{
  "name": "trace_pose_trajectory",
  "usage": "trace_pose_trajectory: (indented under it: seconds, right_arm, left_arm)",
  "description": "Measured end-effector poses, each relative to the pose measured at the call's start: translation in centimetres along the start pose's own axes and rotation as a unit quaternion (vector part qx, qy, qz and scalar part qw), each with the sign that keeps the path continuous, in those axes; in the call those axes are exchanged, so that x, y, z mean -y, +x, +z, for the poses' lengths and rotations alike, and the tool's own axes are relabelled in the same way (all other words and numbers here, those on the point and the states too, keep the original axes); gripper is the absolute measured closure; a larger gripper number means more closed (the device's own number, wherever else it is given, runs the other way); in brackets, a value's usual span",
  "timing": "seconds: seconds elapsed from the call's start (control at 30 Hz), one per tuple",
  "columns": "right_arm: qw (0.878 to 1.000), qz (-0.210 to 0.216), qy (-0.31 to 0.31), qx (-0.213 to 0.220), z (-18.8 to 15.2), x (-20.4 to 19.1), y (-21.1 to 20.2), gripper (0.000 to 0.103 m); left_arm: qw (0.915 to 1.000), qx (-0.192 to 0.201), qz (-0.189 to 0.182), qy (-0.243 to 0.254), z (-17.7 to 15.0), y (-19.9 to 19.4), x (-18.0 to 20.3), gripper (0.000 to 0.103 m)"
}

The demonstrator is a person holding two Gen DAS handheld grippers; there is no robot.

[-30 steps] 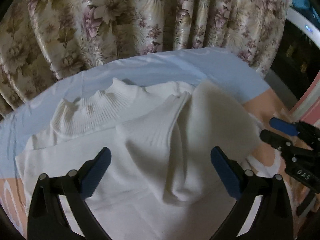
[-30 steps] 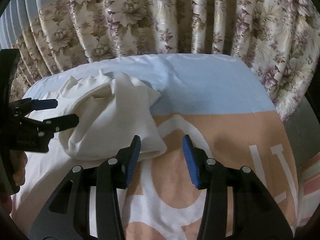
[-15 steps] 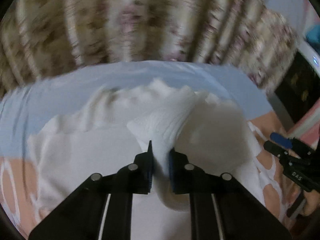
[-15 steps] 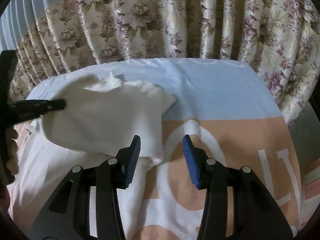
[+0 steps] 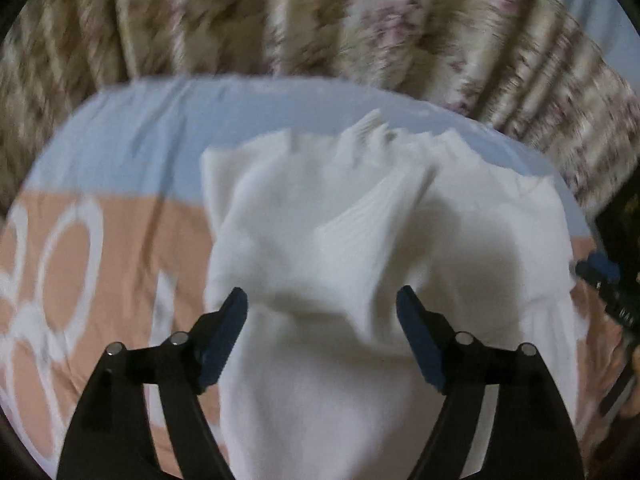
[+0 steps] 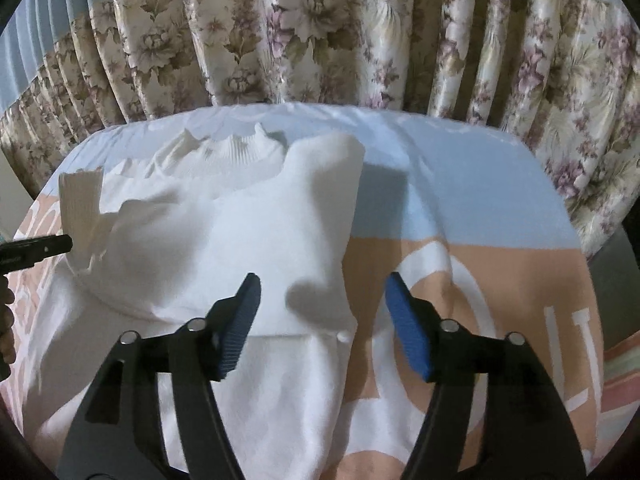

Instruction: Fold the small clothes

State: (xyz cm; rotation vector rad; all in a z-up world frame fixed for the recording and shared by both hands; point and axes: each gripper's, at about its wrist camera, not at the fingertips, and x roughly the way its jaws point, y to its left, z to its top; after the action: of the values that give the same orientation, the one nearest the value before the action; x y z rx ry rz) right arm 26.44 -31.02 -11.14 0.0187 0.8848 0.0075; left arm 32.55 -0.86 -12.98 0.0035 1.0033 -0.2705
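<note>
A white knit sweater (image 5: 320, 380) lies on the bed with one sleeve folded across its body (image 6: 224, 240). My left gripper (image 5: 322, 296) hovers over it. Its jaws are opening and stand wide apart, and the sleeve's ribbed cuff (image 5: 372, 220) is loose between and beyond them. In the right wrist view the left gripper's tip (image 6: 40, 246) shows at the left edge, beside the upturned cuff (image 6: 82, 200). My right gripper (image 6: 323, 284) is opening above the sweater's right edge, its pads pressing on nothing. The ribbed collar (image 6: 236, 152) lies at the far side.
The bed sheet (image 6: 460, 208) is light blue at the far side and peach with white letters nearer. Floral curtains (image 6: 320, 32) hang close behind the bed. A dark object (image 5: 624, 216) stands at the right edge. A hand (image 6: 6, 320) shows at the left border.
The left gripper shut on the sleeve cuff, carried it across the sweater toward the left side, and its jaws have now parted. The right gripper's jaws have widened.
</note>
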Motion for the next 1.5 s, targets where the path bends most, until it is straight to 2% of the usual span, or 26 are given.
trace_pose_trajectory:
  seconds: [0.1, 0.13, 0.17, 0.2, 0.23, 0.3, 0.37, 0.4, 0.43, 0.5, 0.6, 0.7, 0.73, 0.8, 0.87, 0.9, 0.93, 0.97, 1.0, 1.07, 1.23, 1.3, 1.37, 1.43, 1.47, 1.5]
  right_arm:
    - [1.000, 0.000, -0.005, 0.002, 0.4, -0.1, 0.0, 0.037]
    - [1.000, -0.002, -0.007, 0.002, 0.5, 0.0, 0.0, 0.037]
    - [1.000, -0.003, -0.008, 0.001, 0.5, 0.0, 0.0, 0.037]
    - [1.000, -0.002, -0.007, -0.001, 0.7, 0.2, 0.1, 0.037]
    - [1.000, 0.000, -0.006, -0.003, 0.7, 0.2, 0.2, 0.038]
    - [1.000, 0.008, -0.008, -0.013, 1.0, 0.3, 1.0, 0.052]
    - [0.999, 0.017, -0.011, -0.033, 1.4, 0.2, 2.2, 0.063]
    - [0.998, 0.024, -0.008, -0.050, 1.5, 0.3, 3.2, 0.078]
    - [0.997, 0.034, 0.001, -0.071, 1.6, 0.4, 4.4, 0.080]
    - [0.998, 0.034, 0.006, -0.059, 1.9, 0.3, 4.5, 0.088]
    - [0.998, 0.042, 0.042, -0.019, 2.3, 0.9, 3.1, 0.089]
    - [0.995, 0.049, 0.076, 0.029, 2.3, 1.0, 1.7, 0.089]
    - [0.995, 0.061, 0.078, 0.034, 2.1, 0.7, 1.8, 0.089]
    - [0.996, 0.062, 0.061, 0.006, 1.7, -0.3, 3.0, 0.087]
    - [0.998, 0.048, 0.039, -0.023, 1.0, -1.1, 4.2, 0.080]
    - [0.998, 0.042, 0.030, -0.038, 0.7, -1.2, 4.5, 0.076]
    - [0.998, 0.041, 0.026, -0.045, 0.7, -1.2, 4.4, 0.073]
    - [0.998, 0.042, 0.024, -0.050, 0.8, -1.0, 4.1, 0.063]
    - [0.998, 0.041, 0.023, -0.052, 0.8, -0.8, 3.8, 0.054]
    - [0.998, 0.042, 0.014, -0.046, 1.2, -0.3, 2.8, 0.050]
    - [0.998, 0.051, 0.010, -0.046, 3.8, 0.5, 3.0, 0.050]
    - [0.997, 0.060, 0.016, -0.044, 5.1, 0.7, 3.5, 0.050]
    - [0.996, 0.062, 0.020, -0.056, 5.9, 0.9, 4.6, 0.050]
    - [0.995, 0.067, 0.025, -0.070, 6.4, 0.8, 6.0, 0.053]
    - [0.995, 0.069, 0.019, -0.075, 6.4, 0.6, 6.6, 0.070]
    - [0.995, 0.067, 0.008, -0.080, 6.4, 0.3, 7.0, 0.077]
  left_arm:
    - [0.9990, 0.015, 0.014, 0.040, 1.4, 0.8, 1.8, 0.025]
    - [0.9988, 0.014, 0.008, 0.046, 1.8, 1.2, 1.8, 0.028]
    - [0.9987, 0.012, -0.001, 0.050, 2.1, 1.5, 2.0, 0.036]
    - [0.9986, 0.007, -0.009, 0.052, 2.2, 1.8, 2.0, 0.068]
    - [0.9983, -0.010, -0.027, 0.050, 2.5, 2.6, 1.9, 0.094]
    - [0.9971, -0.034, -0.053, 0.043, 2.8, 3.9, 1.7, 0.095]
    - [0.9968, -0.031, -0.053, 0.051, 3.0, 4.1, 1.9, 0.095]
    - [0.9965, -0.028, -0.057, 0.054, 3.3, 4.0, 1.8, 0.095]
    - [0.9965, -0.024, -0.061, 0.052, 3.3, 3.5, 1.6, 0.096]
    - [0.9968, -0.005, -0.068, 0.042, 3.9, 2.6, 0.6, 0.096]
    - [0.9950, 0.042, -0.090, 0.015, 4.8, 1.1, -1.8, 0.096]
    - [0.9932, 0.069, -0.087, -0.037, 5.1, 0.7, -4.9, 0.096]
    - [0.9919, 0.059, -0.089, -0.069, 4.6, 1.1, -6.7, 0.094]
    - [0.9887, 0.028, -0.100, -0.108, 3.1, 1.8, -8.8, 0.090]
    - [0.9897, 0.009, -0.076, -0.121, 1.0, 1.5, -9.8, 0.078]
    - [0.9905, 0.004, -0.064, -0.121, 0.1, 1.1, -10.1, 0.056]
    - [0.9913, 0.002, -0.045, -0.124, -0.9, 0.4, -10.5, 0.042]
    - [0.9919, 0.005, -0.031, -0.123, -1.5, -0.2, -10.8, 0.040]
    - [0.9932, 0.006, -0.023, -0.114, -1.8, -0.8, -10.9, 0.040]
    - [0.9951, 0.008, -0.017, -0.097, -1.3, -1.2, -10.8, 0.040]
    - [0.9990, 0.002, -0.027, -0.035, 2.5, 1.2, -8.3, 0.040]
    - [0.9988, -0.017, -0.044, -0.010, 4.0, 3.3, -7.0, 0.040]
    - [0.9984, -0.044, -0.034, 0.013, 4.7, 5.2, -6.0, 0.041]
    - [0.9979, -0.058, -0.008, 0.027, 4.6, 5.9, -5.4, 0.064]
    - [0.9976, -0.061, -0.011, 0.031, 4.5, 5.9, -5.2, 0.070]
    - [0.9977, -0.057, -0.011, 0.034, 4.4, 5.6, -4.9, 0.075]
